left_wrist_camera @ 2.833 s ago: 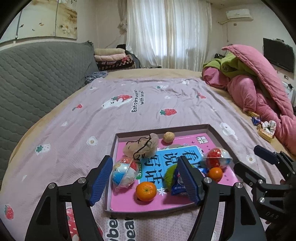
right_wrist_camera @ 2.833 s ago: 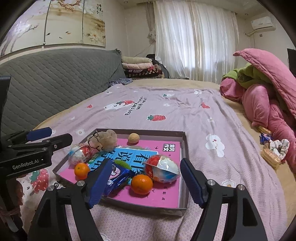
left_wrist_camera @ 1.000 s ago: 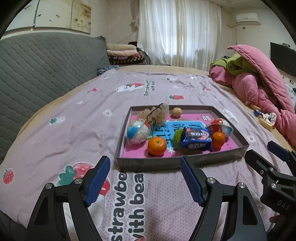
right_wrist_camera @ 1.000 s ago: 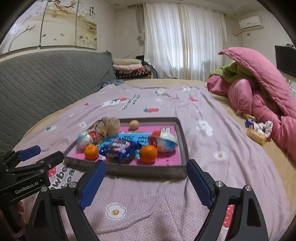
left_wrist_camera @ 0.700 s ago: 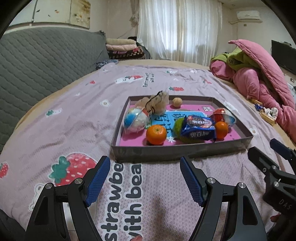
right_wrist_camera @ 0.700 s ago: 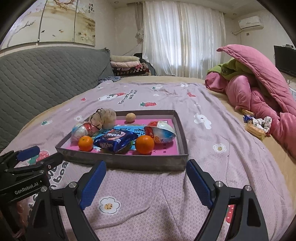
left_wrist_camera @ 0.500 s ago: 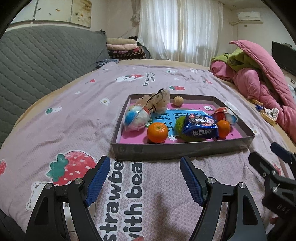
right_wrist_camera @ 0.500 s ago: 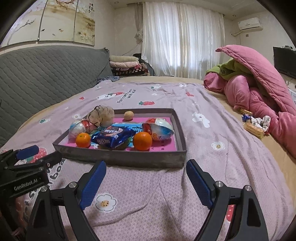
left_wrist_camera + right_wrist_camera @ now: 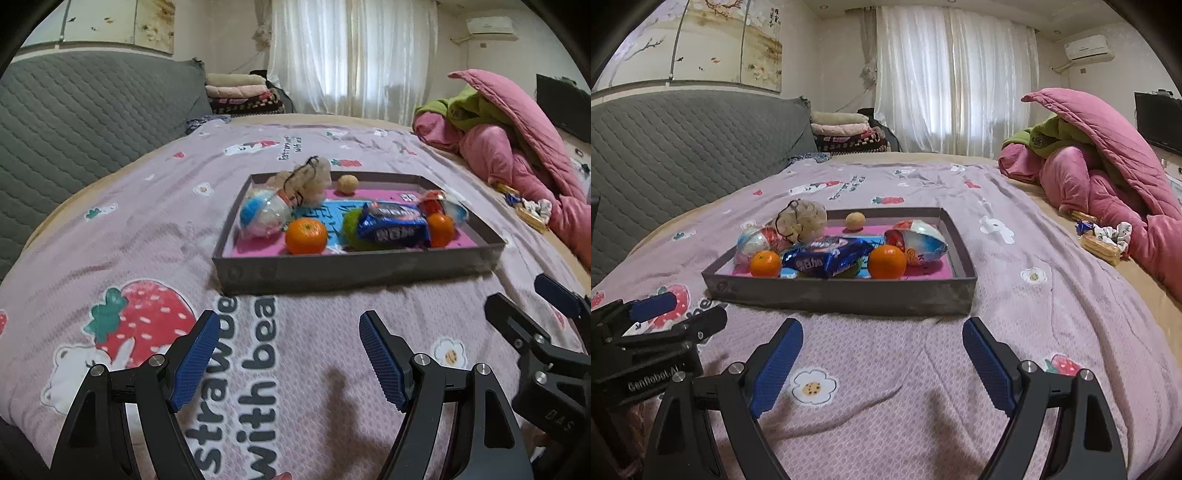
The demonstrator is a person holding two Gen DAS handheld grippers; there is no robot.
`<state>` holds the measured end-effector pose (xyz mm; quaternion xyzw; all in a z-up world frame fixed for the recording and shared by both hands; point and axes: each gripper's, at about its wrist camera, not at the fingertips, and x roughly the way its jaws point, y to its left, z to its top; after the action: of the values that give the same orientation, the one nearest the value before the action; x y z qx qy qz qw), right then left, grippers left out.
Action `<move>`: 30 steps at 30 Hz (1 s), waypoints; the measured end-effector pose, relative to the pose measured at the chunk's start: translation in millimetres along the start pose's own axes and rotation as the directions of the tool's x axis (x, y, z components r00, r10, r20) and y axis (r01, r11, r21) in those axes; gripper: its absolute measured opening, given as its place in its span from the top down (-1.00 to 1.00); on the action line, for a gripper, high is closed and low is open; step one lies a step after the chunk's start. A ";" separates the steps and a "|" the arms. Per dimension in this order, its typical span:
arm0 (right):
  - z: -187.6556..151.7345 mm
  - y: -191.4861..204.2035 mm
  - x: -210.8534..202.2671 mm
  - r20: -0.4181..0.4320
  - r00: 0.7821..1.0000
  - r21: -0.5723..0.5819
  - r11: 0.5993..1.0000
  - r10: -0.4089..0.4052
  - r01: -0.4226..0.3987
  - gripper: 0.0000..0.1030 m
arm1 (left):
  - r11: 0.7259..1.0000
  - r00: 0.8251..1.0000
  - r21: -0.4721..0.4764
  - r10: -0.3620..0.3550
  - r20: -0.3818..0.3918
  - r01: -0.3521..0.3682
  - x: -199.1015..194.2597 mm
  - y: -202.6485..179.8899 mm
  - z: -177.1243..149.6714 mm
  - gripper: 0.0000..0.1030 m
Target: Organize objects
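Both tools gape wide w/ nothing held: left tool [image 9: 284, 350] and right tool [image 9: 882, 354] hover over the bed [image 9: 1052, 295], just short of the tray's [image 9: 838, 295] near wall, the right one beside the left. In the tray: blue snack pack [image 9: 827, 256] at centre on a green thing, an orange [image 9: 887, 261] to its right, another orange [image 9: 765, 263] to its left. Two foil eggs [image 9: 919, 236] sit toward the sides, a fuzzy ball [image 9: 803, 219] at the far-left corner & a walnut [image 9: 855, 220] by the far wall.
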<state>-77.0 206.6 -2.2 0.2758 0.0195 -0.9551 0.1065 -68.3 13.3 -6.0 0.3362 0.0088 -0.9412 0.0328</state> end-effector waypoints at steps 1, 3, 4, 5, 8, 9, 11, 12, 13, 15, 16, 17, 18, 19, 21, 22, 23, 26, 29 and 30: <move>-1.6 0.5 0.4 -0.003 1.000 -0.001 1.000 0.003 -0.003 -0.71 | 1.000 1.000 0.004 -0.001 0.000 0.001 -0.1 -1.8 -2.0 -0.53; -5.4 1.9 0.6 -0.007 1.000 -0.007 1.000 0.006 -0.006 -0.71 | 1.000 1.000 0.016 -0.002 0.001 0.002 0.0 -5.6 -4.6 -0.53; -6.3 1.9 0.9 -0.008 1.000 -0.010 1.000 0.007 -0.007 -0.71 | 1.000 1.000 0.018 -0.004 0.006 0.003 -0.4 -6.9 -5.7 -0.53; -8.3 2.5 1.2 -0.010 1.000 -0.013 1.000 0.005 -0.005 -0.71 | 1.000 1.000 0.021 -0.006 0.004 0.006 0.2 -8.3 -6.6 -0.53; -12.1 2.9 2.2 -0.012 1.000 -0.012 1.000 0.003 -0.003 -0.71 | 1.000 1.000 0.025 -0.011 -0.001 0.011 1.7 -10.1 -9.4 -0.53; -13.0 2.5 2.4 -0.015 1.000 -0.009 1.000 0.001 -0.001 -0.71 | 1.000 1.000 0.022 -0.011 0.001 0.011 1.4 -9.7 -9.7 -0.53; -15.4 0.4 3.5 -0.016 1.000 -0.001 1.000 -0.001 0.001 -0.71 | 1.000 1.000 0.016 -0.014 0.000 0.014 2.1 -8.8 -10.4 -0.53; -16.4 -0.7 3.7 -0.016 1.000 0.001 1.000 -0.006 0.006 -0.71 | 1.000 1.000 0.012 -0.014 0.001 0.014 2.5 -8.0 -10.7 -0.53; -17.6 -1.6 3.7 -0.017 1.000 0.004 1.000 -0.008 0.008 -0.71 | 1.000 1.000 0.009 -0.016 -0.001 0.016 3.2 -7.2 -10.9 -0.53; -19.1 -2.5 4.1 -0.014 1.000 0.006 1.000 -0.011 0.011 -0.71 | 1.000 1.000 0.006 -0.011 0.003 0.010 3.6 -5.6 -11.5 -0.53; -19.3 -2.7 4.1 -0.014 1.000 0.004 1.000 -0.013 0.013 -0.71 | 1.000 1.000 0.005 -0.013 0.003 0.013 4.0 -5.0 -12.1 -0.53; -19.6 -2.6 4.6 -0.016 1.000 0.003 1.000 -0.015 0.015 -0.71 | 1.000 1.000 0.003 -0.014 0.002 0.014 4.4 -4.3 -12.5 -0.53; -19.8 -2.6 4.6 -0.016 1.000 0.004 1.000 -0.014 0.014 -0.71 | 1.000 1.000 0.001 -0.013 0.002 0.013 4.6 -3.8 -13.0 -0.53; -19.9 -2.6 4.3 -0.016 1.000 0.005 1.000 -0.011 0.011 -0.71 | 1.000 1.000 0.001 -0.012 0.002 0.012 4.9 -3.4 -13.3 -0.53; -20.3 -2.3 4.6 -0.018 1.000 0.004 1.000 -0.013 0.013 -0.71 | 1.000 1.000 -0.004 -0.013 0.000 0.013 5.8 -2.2 -13.9 -0.53; -20.6 -2.0 4.9 -0.020 1.000 0.002 1.000 -0.012 0.012 -0.71 | 1.000 1.000 -0.006 -0.013 -0.001 0.013 6.3 -0.9 -13.4 -0.53; -21.1 -1.7 5.2 -0.021 1.000 0.001 1.000 -0.012 0.012 -0.71 | 1.000 1.000 -0.008 -0.014 -0.002 0.014 6.9 -0.3 -13.6 -0.53; -22.6 -1.9 5.9 -0.028 0.999 -0.001 1.000 -0.015 0.015 -0.71 | 1.000 1.000 -0.018 -0.015 -0.006 0.015 8.6 1.8 -13.7 -0.53; -23.7 -3.3 6.8 -0.035 0.999 0.004 1.000 -0.019 0.019 -0.71 | 1.000 1.000 -0.021 -0.018 -0.009 0.018 9.7 2.2 -14.5 -0.53; -24.3 -3.9 6.8 -0.035 0.999 0.007 1.000 -0.019 0.019 -0.71 | 1.000 1.000 -0.021 -0.021 -0.012 0.021 10.4 2.1 -14.6 -0.53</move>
<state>-70.8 211.4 -26.4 0.2928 0.0206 -0.9511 0.0960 -67.0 11.1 -23.9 0.3413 0.0222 -0.9393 0.0265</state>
